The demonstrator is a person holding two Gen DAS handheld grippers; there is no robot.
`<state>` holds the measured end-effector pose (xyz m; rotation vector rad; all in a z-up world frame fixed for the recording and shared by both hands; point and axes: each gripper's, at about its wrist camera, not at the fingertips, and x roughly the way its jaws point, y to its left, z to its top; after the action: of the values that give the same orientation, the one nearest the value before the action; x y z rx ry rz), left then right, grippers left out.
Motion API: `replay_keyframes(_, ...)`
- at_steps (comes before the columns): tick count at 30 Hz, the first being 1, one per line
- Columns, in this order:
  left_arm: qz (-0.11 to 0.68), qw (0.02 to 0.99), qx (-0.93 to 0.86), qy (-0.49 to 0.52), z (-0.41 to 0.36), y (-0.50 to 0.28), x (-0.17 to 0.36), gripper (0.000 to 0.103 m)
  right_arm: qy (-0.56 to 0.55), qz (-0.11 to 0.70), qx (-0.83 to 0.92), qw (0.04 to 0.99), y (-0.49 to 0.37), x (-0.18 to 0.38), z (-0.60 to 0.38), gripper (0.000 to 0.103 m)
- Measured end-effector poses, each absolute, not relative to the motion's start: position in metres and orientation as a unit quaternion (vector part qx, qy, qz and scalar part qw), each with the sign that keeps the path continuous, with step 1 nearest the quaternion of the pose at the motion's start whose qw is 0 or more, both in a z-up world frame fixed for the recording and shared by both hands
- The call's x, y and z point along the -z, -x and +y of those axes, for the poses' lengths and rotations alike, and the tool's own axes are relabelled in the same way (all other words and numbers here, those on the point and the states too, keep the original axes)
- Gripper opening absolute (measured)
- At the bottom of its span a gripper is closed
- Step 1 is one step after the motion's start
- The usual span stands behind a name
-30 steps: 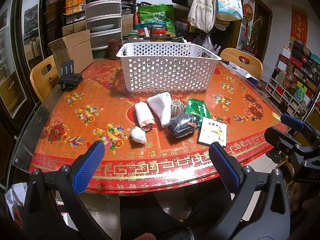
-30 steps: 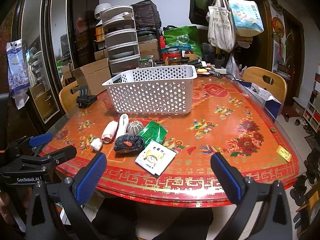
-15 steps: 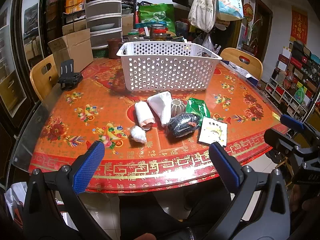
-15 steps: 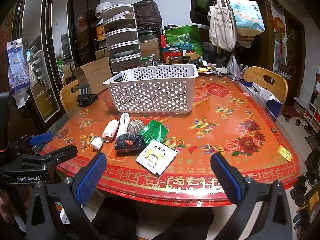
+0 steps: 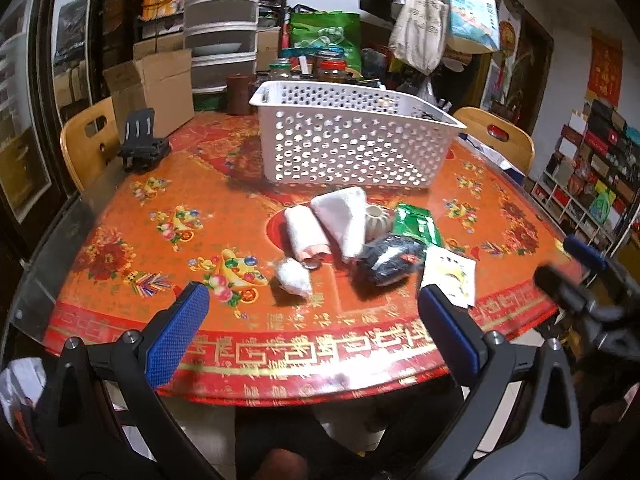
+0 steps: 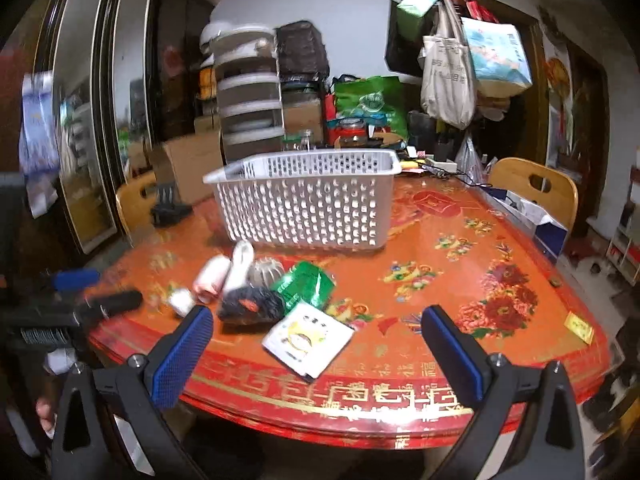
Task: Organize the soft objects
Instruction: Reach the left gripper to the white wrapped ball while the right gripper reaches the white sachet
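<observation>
A white perforated basket [image 5: 352,140] [image 6: 308,200] stands on the red round table [image 5: 120,248] [image 6: 460,280]. In front of it lie a pink-white rolled cloth [image 5: 305,236] [image 6: 211,276], a white folded cloth [image 5: 343,220] [image 6: 239,268], a small white bundle [image 5: 294,276] [image 6: 181,301], a black bundle [image 5: 390,259] [image 6: 252,303], a ribbed grey piece [image 5: 378,222] [image 6: 266,271], a green packet [image 5: 416,226] [image 6: 306,284] and a white packet [image 5: 450,276] [image 6: 308,338]. My left gripper [image 5: 314,334] is open and empty near the table's front edge. My right gripper [image 6: 316,354] is open and empty, over the white packet's near side.
A black phone stand [image 5: 140,148] sits at the table's left. Wooden chairs [image 5: 86,144] [image 6: 536,188] stand around it. Boxes, jars and drawers [image 5: 222,28] crowd the far side. A blue-white box [image 6: 536,220] lies at the right edge.
Both grippers have moved forward toward the table and the pile. The objects lie as before. Both stay open.
</observation>
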<state>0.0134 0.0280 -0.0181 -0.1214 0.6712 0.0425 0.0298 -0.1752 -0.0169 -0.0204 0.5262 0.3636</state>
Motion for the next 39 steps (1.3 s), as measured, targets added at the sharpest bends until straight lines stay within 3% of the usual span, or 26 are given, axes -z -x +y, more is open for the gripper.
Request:
replay_keyframes(6,0.375,0.925,-0.017,0.058,0.046,-0.040,0.056,0.103,-0.013,0.332,-0.187,0.924,-0.062,0.053,-0.173,0.103)
replay_keyframes(15,0.371,0.927,0.007,0.060,0.053,-0.064,0.080,0.102,0.004,0.351,-0.189,0.917,-0.084,0.077,-0.167,0.103)
replay_keyframes(32,0.352,0.936,-0.004,0.027,0.044,-0.092,0.102,0.080,0.056,0.310,-0.181,0.932,-0.102,0.100,-0.150,0.103)
replay_keyframes(39,0.330,0.944,-0.003,0.029,0.043,-0.090,0.103,0.064,0.058,0.290,-0.192,0.936,-0.103,0.102,-0.142,0.103)
